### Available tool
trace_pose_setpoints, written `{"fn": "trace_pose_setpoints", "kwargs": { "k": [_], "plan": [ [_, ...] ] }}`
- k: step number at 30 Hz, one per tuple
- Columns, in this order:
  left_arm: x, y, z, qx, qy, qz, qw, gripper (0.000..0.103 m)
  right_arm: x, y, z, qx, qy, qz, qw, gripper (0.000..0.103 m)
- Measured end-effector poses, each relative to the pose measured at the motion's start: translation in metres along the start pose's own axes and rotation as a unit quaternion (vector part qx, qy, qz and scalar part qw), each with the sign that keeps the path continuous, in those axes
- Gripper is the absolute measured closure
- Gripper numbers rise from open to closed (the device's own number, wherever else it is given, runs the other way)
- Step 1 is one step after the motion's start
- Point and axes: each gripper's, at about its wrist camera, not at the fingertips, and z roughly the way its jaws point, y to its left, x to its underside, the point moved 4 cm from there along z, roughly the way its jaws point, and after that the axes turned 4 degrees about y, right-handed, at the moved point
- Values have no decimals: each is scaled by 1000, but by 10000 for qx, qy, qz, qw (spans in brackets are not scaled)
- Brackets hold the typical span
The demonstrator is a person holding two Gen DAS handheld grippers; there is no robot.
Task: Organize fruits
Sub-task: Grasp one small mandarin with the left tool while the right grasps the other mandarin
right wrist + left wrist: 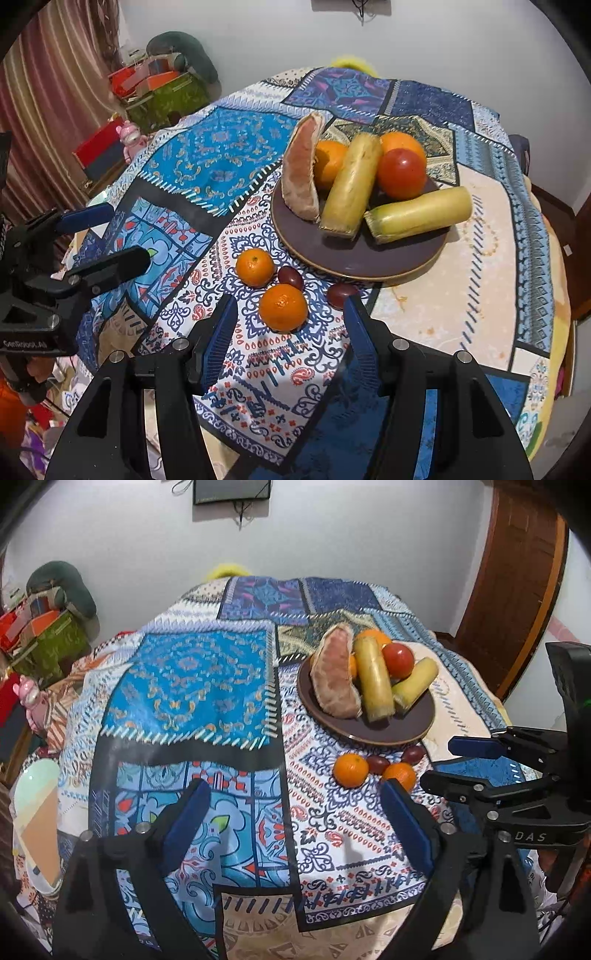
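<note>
A brown plate point(354, 264) point(369, 731) on the patterned tablecloth holds a pomelo wedge point(301, 173), two yellow-green cane pieces point(351, 184) point(421, 214), oranges point(330, 160) and a red tomato point(400, 173). In front of the plate lie two mandarins point(282, 307) point(255, 266) and two dark dates point(290, 277) point(341, 293). My right gripper point(290, 314) is open, its fingers on either side of the nearer mandarin, not touching it. My left gripper point(295, 805) is open and empty over the cloth, left of the loose fruit point(351, 770).
The round table point(480, 295) drops off at its edges. Boxes and a green cushion point(166, 88) stand at the back left, near a striped curtain point(48, 92). A wooden door point(517, 590) is at the right. A pink toy point(31, 701) sits beside the table.
</note>
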Motion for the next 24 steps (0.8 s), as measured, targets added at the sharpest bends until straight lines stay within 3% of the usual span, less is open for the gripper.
{"fn": "trace_pose_setpoints", "kwargs": {
  "k": [7,9,11,18,24],
  "plan": [
    [4,8,19,-129,227,-92,9996,8,0,3,23,-102,199,-41,9997,47],
    [4,10,23,-66,234,-137,9996,14,0,2,28,-156,257,-31,9995,48],
    [4,10,26,-43,257,-120,9996,22,0,1,35,-166,306,-21,9994,53],
    [2,-3,40,115,382,27,9992,30,3,-3,48,-322,449,14,9985,66],
    [-2,-17,57,298,565,86,9979,31,5,-13,34,-339,287,65,9990,67]
  ]
}}
